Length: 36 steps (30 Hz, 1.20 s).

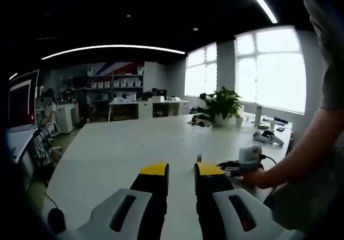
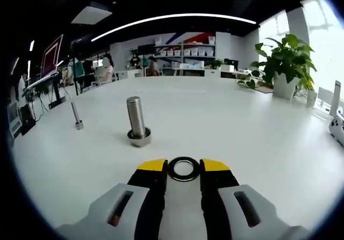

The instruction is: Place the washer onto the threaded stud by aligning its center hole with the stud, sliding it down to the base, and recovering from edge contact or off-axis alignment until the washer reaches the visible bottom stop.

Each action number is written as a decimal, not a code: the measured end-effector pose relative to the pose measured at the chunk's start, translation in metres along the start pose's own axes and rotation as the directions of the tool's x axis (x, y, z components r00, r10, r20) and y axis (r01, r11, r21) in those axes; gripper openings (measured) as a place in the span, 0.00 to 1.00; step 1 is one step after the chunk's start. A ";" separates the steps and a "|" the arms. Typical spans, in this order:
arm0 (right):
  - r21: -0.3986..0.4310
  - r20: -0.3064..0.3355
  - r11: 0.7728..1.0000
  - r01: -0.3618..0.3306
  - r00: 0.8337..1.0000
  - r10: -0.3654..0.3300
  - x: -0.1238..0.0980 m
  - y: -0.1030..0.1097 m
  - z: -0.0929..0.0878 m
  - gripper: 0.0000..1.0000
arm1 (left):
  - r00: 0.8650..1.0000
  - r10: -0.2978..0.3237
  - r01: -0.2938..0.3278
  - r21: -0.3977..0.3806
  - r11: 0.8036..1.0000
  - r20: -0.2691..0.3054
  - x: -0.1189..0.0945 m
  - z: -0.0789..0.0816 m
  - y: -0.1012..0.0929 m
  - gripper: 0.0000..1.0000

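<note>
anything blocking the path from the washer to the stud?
Nothing visible. In the right gripper view the washer lies flat between the right gripper jaw tips, with bare white table up to the upright threaded stud. A thin pin stands off to the side.

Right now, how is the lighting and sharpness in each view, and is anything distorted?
Left gripper view: the windows are blown out with glare, the room is dim and soft, and the person's arm is blurred. Right gripper view: brighter and sharper; the washer and threaded stud read clearly on the white table. In both, fisheye bends the ceiling light strip into an arc.
</note>
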State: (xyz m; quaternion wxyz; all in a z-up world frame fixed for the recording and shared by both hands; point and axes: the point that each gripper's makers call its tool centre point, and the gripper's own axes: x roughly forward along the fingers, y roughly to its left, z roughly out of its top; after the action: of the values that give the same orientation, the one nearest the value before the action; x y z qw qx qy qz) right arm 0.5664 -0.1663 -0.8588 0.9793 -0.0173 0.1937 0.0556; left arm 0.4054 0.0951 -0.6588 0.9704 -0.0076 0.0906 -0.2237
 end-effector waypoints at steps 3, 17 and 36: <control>-0.012 0.000 1.000 -0.009 1.000 0.009 -0.001 0.004 0.000 0.25 | 1.000 -0.001 0.001 -0.001 1.000 0.001 0.000 0.000 0.000 0.17; -0.007 0.006 0.999 0.040 0.999 -0.040 -0.008 -0.001 0.012 0.05 | 1.000 -0.002 0.002 0.000 1.000 0.000 0.000 0.000 -0.001 0.17; -0.009 -0.024 1.000 -0.004 1.000 0.004 -0.004 0.008 0.003 0.14 | 1.000 -0.001 0.001 -0.001 1.000 0.009 -0.001 0.002 0.000 0.17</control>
State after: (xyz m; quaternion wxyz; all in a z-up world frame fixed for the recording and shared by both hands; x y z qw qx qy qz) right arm 0.5628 -0.1584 -0.8547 0.9767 -0.0218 0.2054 0.0582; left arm 0.4052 0.0950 -0.6564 0.9707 -0.0091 0.0864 -0.2239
